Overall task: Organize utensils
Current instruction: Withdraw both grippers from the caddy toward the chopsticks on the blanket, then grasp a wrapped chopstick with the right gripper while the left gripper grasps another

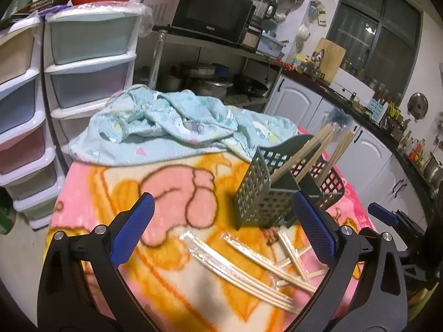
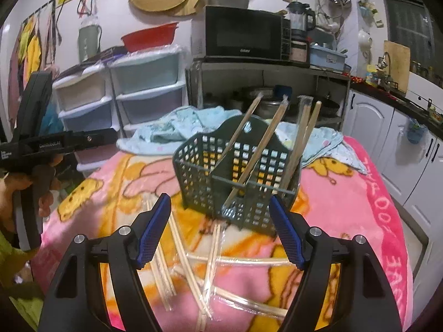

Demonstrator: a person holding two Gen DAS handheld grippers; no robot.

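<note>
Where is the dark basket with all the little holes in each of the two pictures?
Left wrist view: the dark basket stands right of centre on the pink blanket, just beyond the left gripper.
Right wrist view: the same basket sits in the middle, straight ahead of the right gripper.
Shared landmark: the black microwave behind it.

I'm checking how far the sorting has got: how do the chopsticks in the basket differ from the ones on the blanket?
The chopsticks in the basket stand tilted, leaning on the grid walls of the basket; the chopsticks on the blanket lie flat. The basket ones sit grouped in compartments; the blanket ones are scattered and crossing. Both are pale wood in clear wrappers.
</note>
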